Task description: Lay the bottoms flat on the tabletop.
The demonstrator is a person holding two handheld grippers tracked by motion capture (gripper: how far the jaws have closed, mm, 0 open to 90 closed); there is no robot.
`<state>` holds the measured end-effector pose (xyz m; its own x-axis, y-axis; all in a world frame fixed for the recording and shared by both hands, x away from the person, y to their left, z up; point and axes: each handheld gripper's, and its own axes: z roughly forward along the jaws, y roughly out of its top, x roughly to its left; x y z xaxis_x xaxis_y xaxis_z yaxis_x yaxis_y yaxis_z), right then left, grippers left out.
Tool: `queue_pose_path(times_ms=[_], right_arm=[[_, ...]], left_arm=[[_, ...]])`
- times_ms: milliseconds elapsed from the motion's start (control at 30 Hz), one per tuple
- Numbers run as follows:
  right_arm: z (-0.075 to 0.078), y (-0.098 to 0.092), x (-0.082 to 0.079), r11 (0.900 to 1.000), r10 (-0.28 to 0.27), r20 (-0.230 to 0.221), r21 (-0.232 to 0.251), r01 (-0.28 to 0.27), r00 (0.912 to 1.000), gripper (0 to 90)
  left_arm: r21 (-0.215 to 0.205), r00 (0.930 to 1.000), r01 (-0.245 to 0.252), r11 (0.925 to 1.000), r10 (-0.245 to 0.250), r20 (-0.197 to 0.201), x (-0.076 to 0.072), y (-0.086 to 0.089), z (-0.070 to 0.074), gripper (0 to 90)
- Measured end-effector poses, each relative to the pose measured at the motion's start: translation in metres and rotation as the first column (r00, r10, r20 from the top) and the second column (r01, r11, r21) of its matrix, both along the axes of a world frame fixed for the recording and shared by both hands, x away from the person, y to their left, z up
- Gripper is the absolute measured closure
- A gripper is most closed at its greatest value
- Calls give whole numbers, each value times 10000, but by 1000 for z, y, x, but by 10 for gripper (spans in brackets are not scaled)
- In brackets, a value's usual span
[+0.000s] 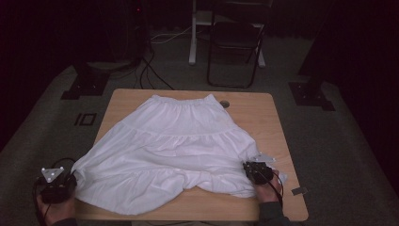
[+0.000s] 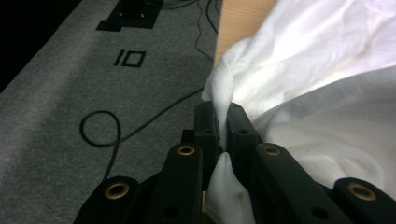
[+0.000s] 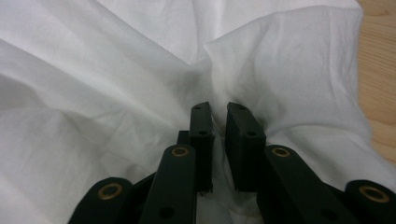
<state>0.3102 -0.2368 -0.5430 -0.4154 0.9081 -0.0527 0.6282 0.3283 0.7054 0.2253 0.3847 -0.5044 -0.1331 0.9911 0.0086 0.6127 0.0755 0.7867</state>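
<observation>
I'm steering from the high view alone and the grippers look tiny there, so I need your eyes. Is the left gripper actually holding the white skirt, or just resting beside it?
Observer: Holding it. In the left gripper view the left gripper is shut on a bunched fold of the white skirt, and cloth pokes out below the fingers.
Operator: And where is that pinch, over the table?
Observer: Past the table edge, above grey carpet.
Operator: And the right one?
Observer: The right gripper has fabric gathered between its fingers, which pinch a narrow fold.
</observation>
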Motion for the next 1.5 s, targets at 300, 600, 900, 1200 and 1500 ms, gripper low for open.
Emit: queue_pose_path(times_ms=[300, 600, 900, 1200, 1500], right_arm=[[1, -11, -2, 9998, -204, -121, 49, 205, 9997, 817], [2, -28, -11, 9990, -432, -223, -138, 429, 9988, 814], [3, -40, -16, 9970, -770, -318, -125, 767, 9965, 772], [19, -44, -33, 9966, -819, 565, -64, 824, 9950, 653], [37, -59, -60, 9950, -982, 1279, -46, 997, 9869, 657]], left_arm=[[74, 9999, -90, 9999, 91, -70, 2, -2, -2, 853], [88, 9997, -208, 9997, 209, -87, 2, -3, -2, 849], [206, 9994, -159, 9997, 152, 321, 0, -7, 10, 770], [391, 9905, 1221, 9918, -1242, 585, 1, -38, 24, 705], [693, 9645, 2578, 9637, -2610, 411, -2, -82, 19, 655]])
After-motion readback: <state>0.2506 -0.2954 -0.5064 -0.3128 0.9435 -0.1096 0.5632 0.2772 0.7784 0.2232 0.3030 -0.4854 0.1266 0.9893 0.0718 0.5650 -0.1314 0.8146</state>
